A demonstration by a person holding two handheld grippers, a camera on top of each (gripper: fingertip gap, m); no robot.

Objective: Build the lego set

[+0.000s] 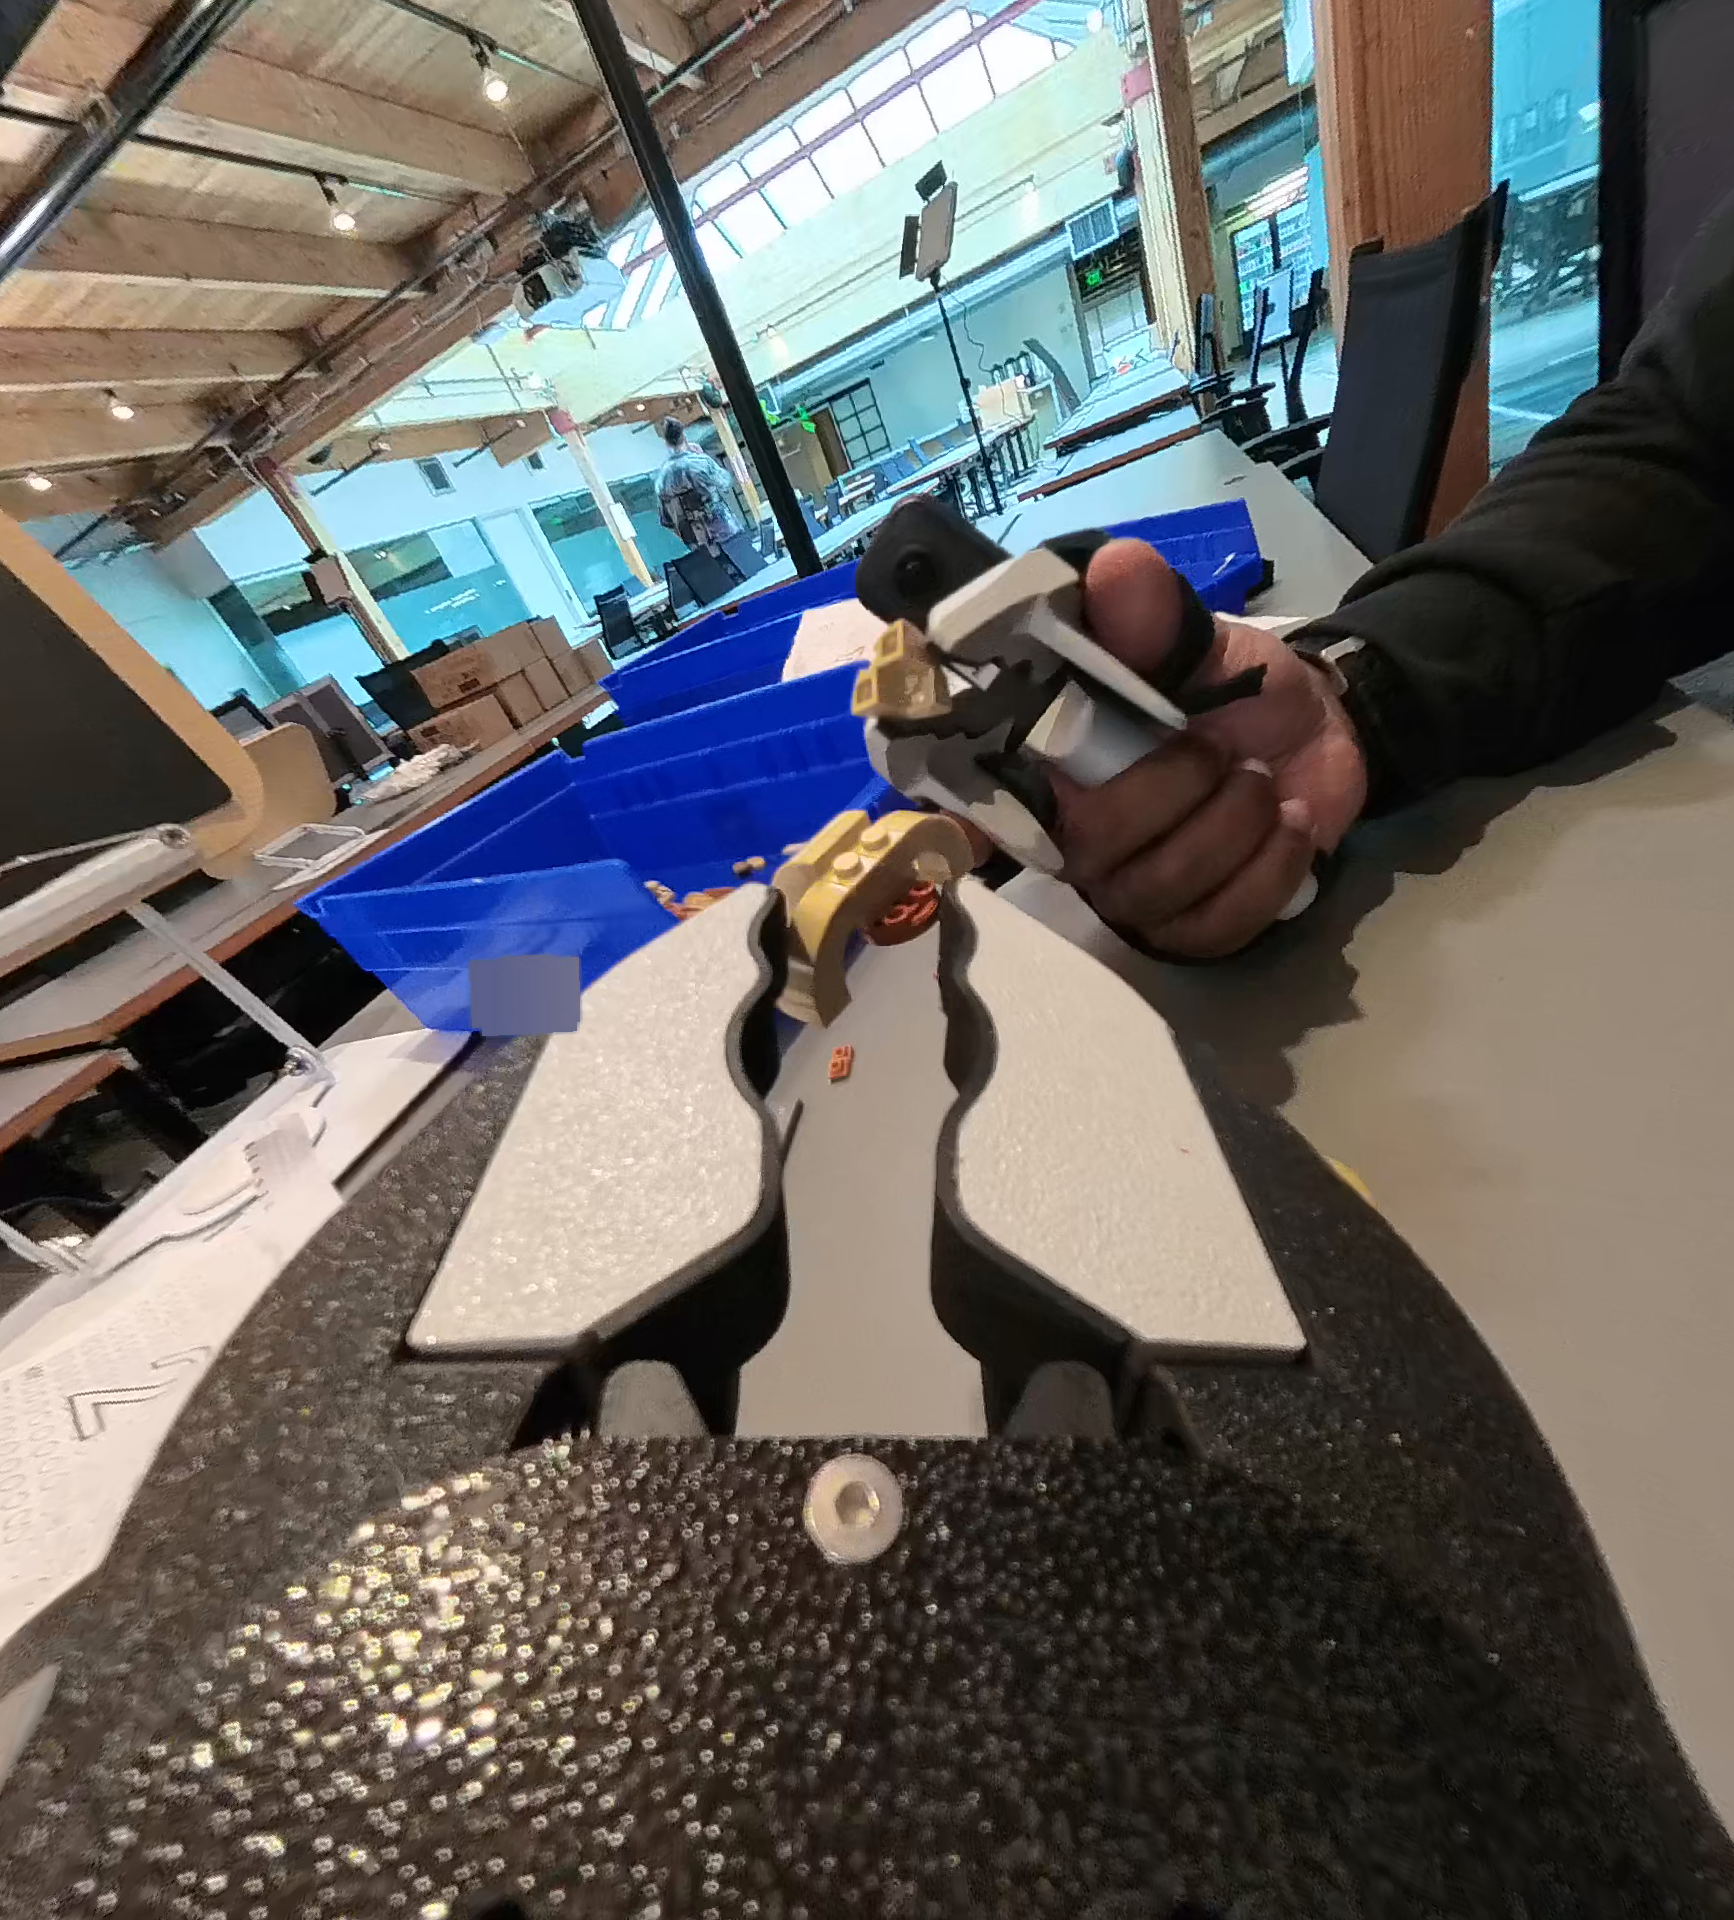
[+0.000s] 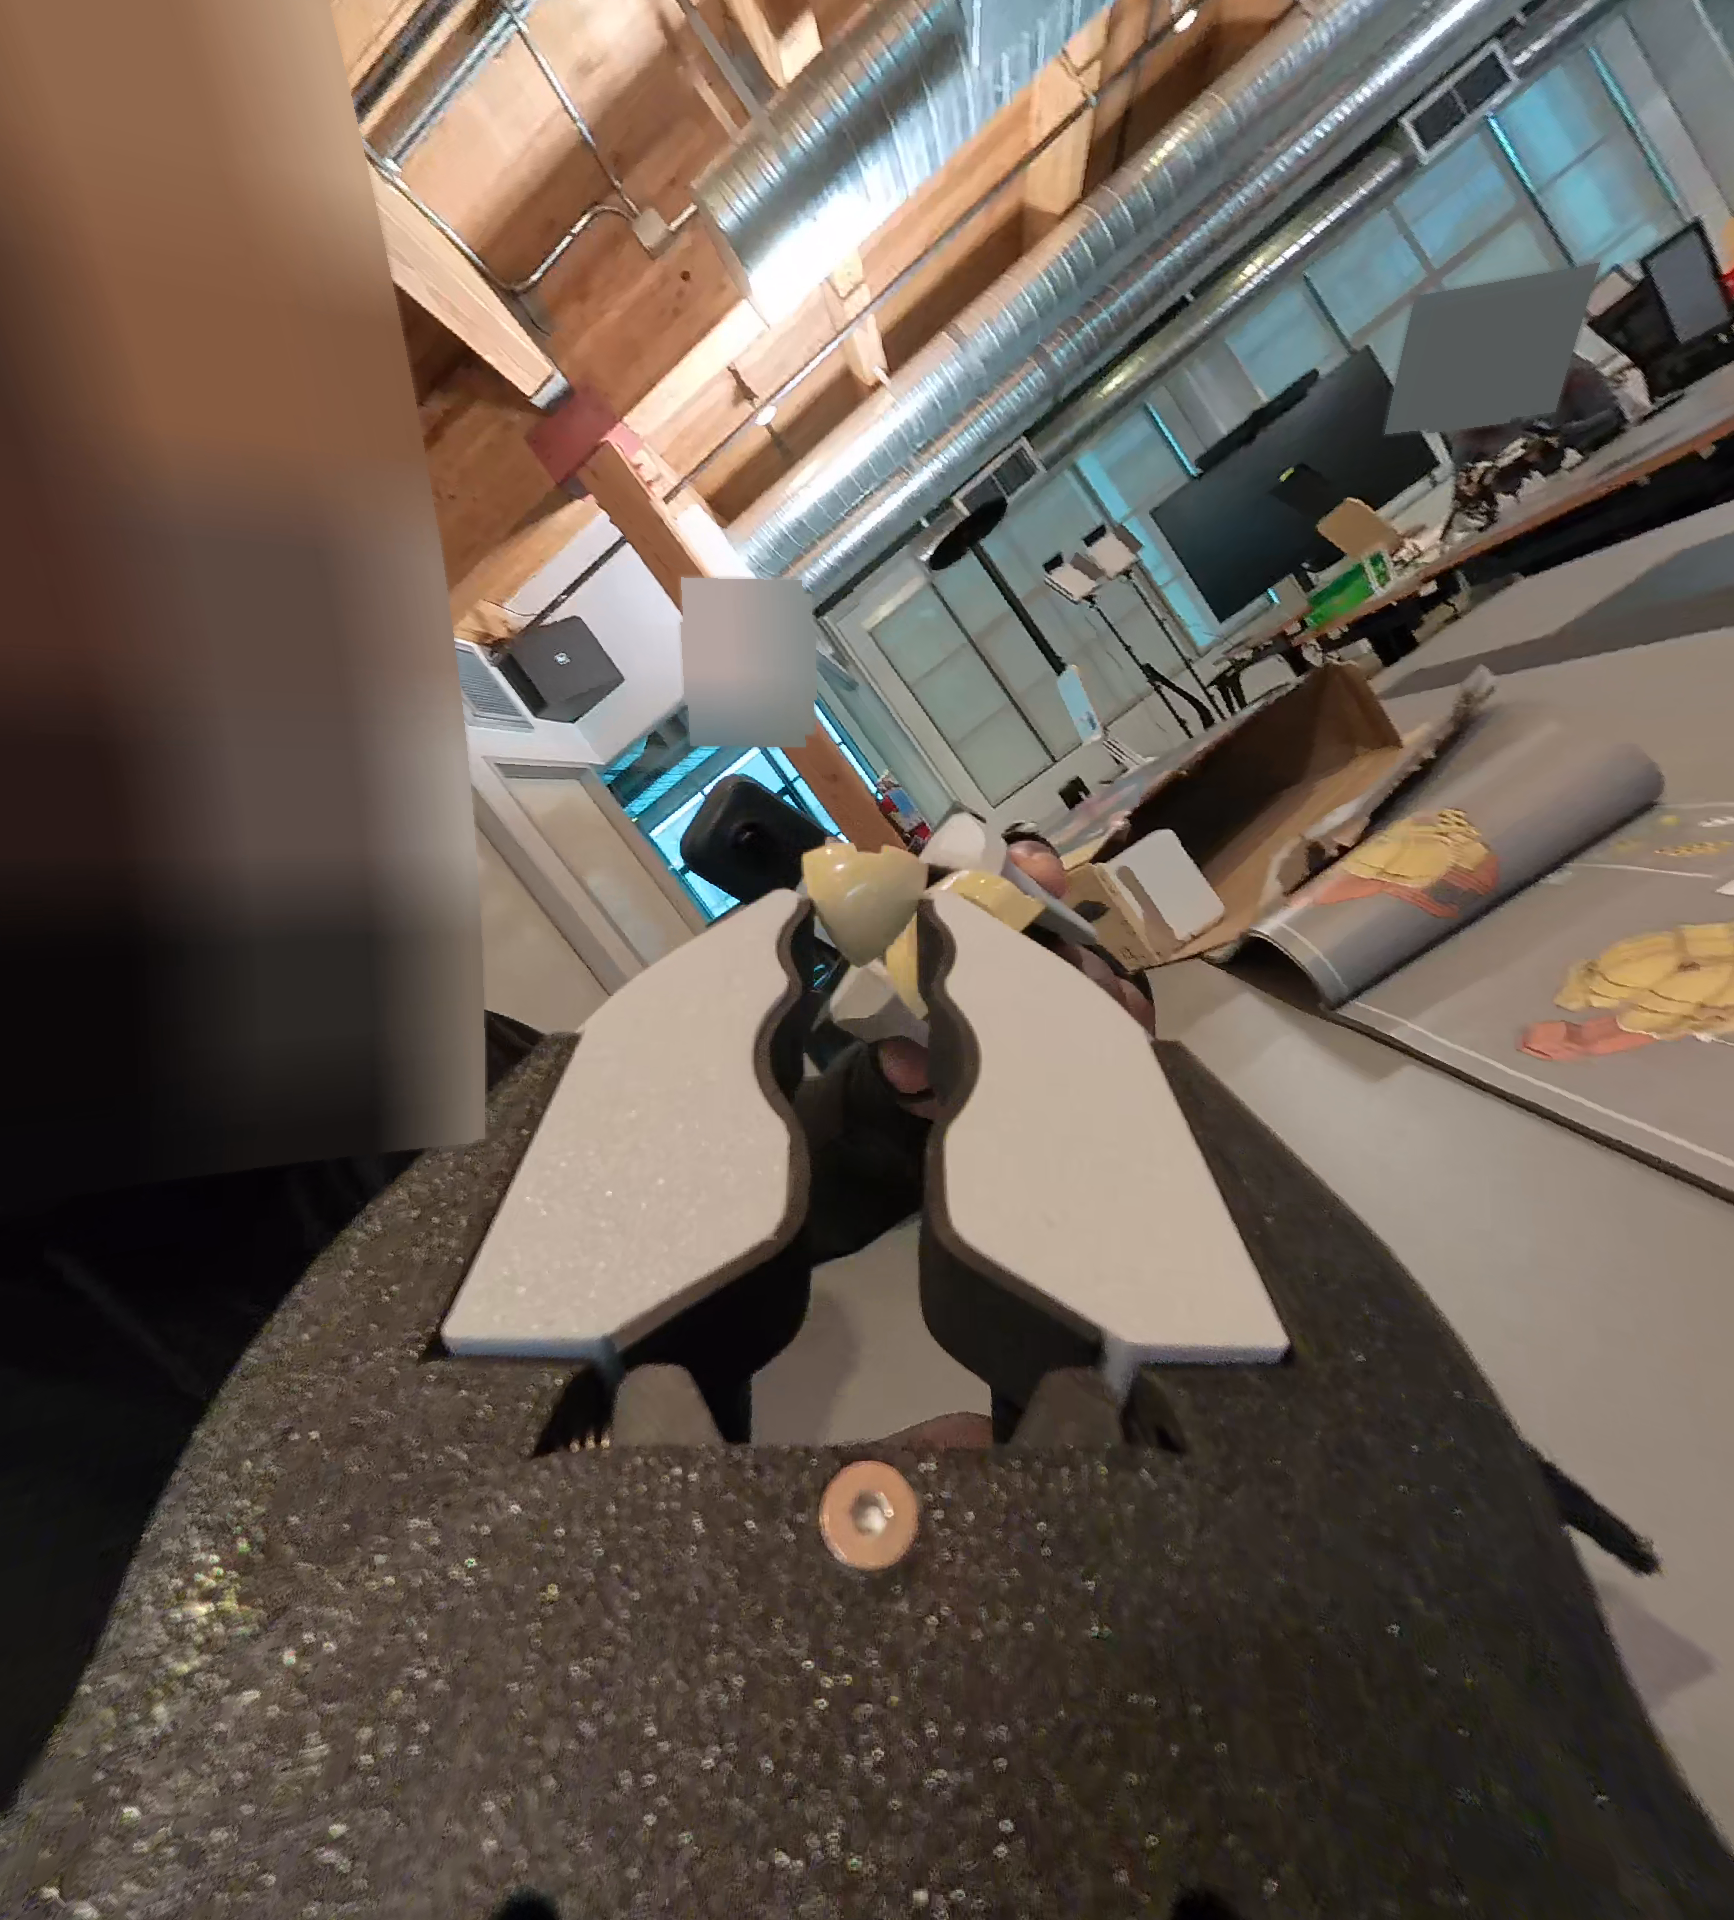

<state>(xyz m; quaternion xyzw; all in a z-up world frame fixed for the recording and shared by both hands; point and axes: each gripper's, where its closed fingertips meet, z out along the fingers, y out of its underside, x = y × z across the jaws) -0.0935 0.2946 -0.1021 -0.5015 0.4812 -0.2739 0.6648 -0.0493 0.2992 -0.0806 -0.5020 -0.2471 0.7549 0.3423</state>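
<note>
Left gripper [image 1: 855, 894] grips a tan arched lego piece [image 1: 847, 902] between its fingertips, the piece's studs facing up and its curved leg hanging down along the inner edge of the left finger; a small round brown piece [image 1: 907, 916] sits under the arch. Beyond and above it, well apart, the right gripper [image 1: 920, 691] is held in a person's hand [image 1: 1211, 790], tilted so its tips point toward the left and slightly down, clamped on a small tan block [image 1: 899, 686]. From the right wrist view that same gripper [image 2: 868, 920] pinches a pale yellow-tan piece [image 2: 858, 914] at its very tips, with the other gripper and the fingers holding it blurred just behind. The dark sleeve [image 1: 1569, 582] comes in from the right and rests along the grey table [image 1: 1528, 1039], which lies bare to the right of the left gripper. To the left the room is tighter: blue bins [image 1: 489, 925] stand close behind the left gripper's tips, loose brown pieces in the nearest one, and a white printed sheet [image 1: 63, 1455] lies at the table's left edge. A tiny orange piece [image 1: 840, 1062] lies on the table between the left gripper's fingers. On the right gripper's side, an open instruction booklet [image 2: 1569, 966] lies flat on the table, with torn cardboard [image 2: 1289, 769] just behind it
</note>
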